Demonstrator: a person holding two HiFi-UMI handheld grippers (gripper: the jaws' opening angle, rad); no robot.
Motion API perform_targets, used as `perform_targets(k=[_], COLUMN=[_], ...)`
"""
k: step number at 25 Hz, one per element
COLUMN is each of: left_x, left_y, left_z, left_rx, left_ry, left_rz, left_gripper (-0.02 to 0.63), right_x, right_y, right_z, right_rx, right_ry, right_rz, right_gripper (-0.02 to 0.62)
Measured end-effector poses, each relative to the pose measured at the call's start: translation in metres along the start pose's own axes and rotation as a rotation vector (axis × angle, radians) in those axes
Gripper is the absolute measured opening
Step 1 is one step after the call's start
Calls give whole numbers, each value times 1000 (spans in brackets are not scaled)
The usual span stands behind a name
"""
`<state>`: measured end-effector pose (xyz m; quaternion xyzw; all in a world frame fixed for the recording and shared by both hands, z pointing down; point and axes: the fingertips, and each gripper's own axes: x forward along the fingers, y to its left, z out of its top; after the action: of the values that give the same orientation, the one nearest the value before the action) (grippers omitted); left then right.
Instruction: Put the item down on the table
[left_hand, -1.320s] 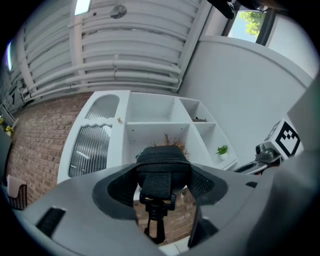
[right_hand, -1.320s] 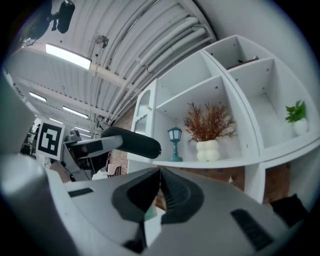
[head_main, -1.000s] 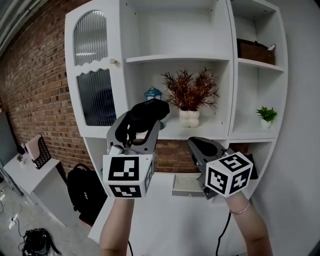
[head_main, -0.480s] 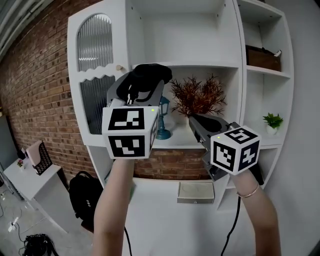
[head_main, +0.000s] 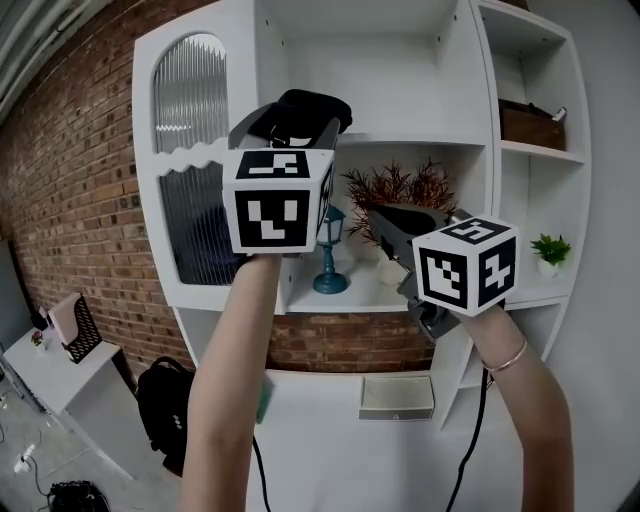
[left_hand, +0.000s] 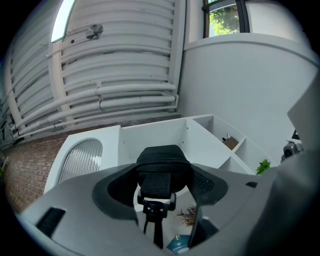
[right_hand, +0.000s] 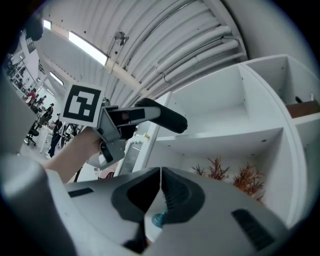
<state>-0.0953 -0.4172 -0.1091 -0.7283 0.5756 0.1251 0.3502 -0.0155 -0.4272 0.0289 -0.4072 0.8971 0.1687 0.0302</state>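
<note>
Sitting clamped between jaws of the left gripper (head_main: 292, 122), a black pouch (left_hand: 162, 161); right gripper (right_hand: 160, 192) jaws together, empty.

The black pouch (left_hand: 162, 160) is matt woven cloth with a zip seam, a ribbed webbing strap (left_hand: 159, 184) and a hard plastic buckle (left_hand: 156, 204). The left gripper (left_hand: 161, 186) and right gripper (right_hand: 159, 187) are matt grey plastic, their jaws lined with darker ridged pads (right_hand: 176, 194). The shelf unit (head_main: 400, 60) is smooth white; its door (head_main: 185, 90) at ten o'clock has ribbed glass. At nine o'clock the brick wall (head_main: 70, 170) is rough. The teal lantern (head_main: 330, 255) looks glossy.
</note>
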Motion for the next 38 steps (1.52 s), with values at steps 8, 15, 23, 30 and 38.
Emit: perform_targets(k=[8,15,23,30,38], left_x=[31,52,73,82,88], left_y=[2,2,4,4,4], left_z=[-2,-21,-43,-56,-62], left_rx=[25,56,17,6,-38], left_ry=[52,125,210,220,210], left_rz=[9,17,27,44,39], left_gripper=[304,304,305,307,310], right_x=[16,21,20,19,21], right_y=[-5,-5,-11,-20,-29], right_z=[3,0,-7,-14,-25], right_rx=[-9,8,0,-16,10], right_ry=[1,3,17,30,32], right_rz=[-6,-8,-27,-47,-65], right_gripper=[0,0,0,0,0])
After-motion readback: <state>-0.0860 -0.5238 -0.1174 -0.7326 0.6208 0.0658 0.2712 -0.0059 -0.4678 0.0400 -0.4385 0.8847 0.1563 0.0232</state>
